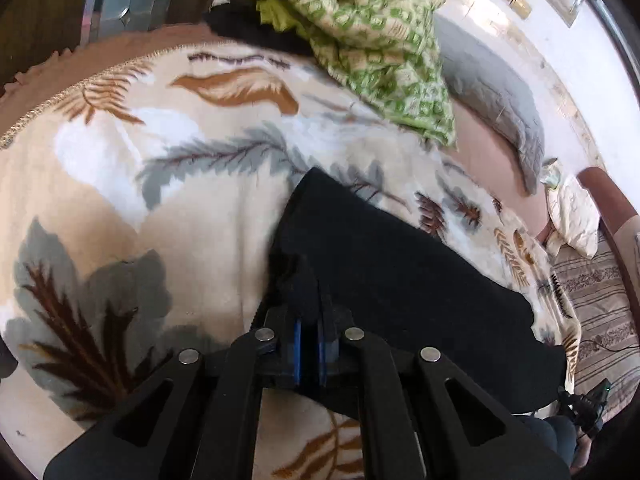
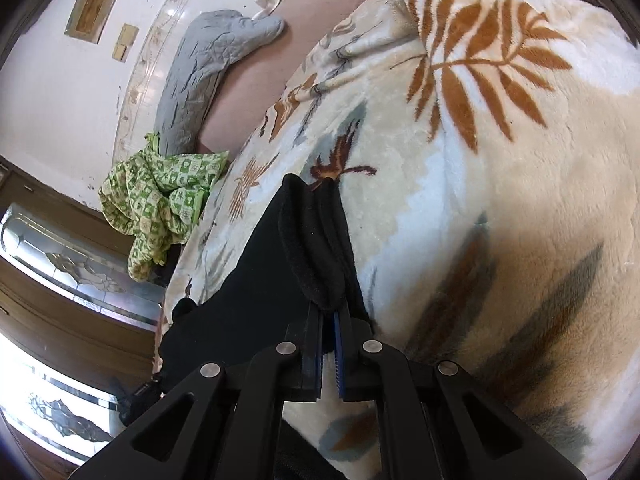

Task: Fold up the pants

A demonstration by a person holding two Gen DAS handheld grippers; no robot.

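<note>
The left gripper (image 1: 316, 300) is clamped on an edge of the black pants (image 1: 400, 272), its blue-lined fingers (image 1: 297, 344) pressed nearly together with dark fabric bunched between them. The right gripper (image 2: 330, 312) is likewise clenched on the pants (image 2: 256, 280), pinching a thick rolled hem or band of the cloth that stands up ahead of its fingers (image 2: 340, 344).

The pants lie on a cream blanket (image 1: 208, 208) printed with brown and grey leaves, spread over a bed. In the left wrist view the garment runs as a broad dark band from the gripper out to the lower right, with one corner pointing up and away toward the middle of the blanket. In the right wrist view its long axis runs from the pinched end down to the lower left.

A green patterned cloth (image 1: 360, 32) and a grey quilted cover (image 1: 492, 96) lie well apart from the pants, near the wall
</note>
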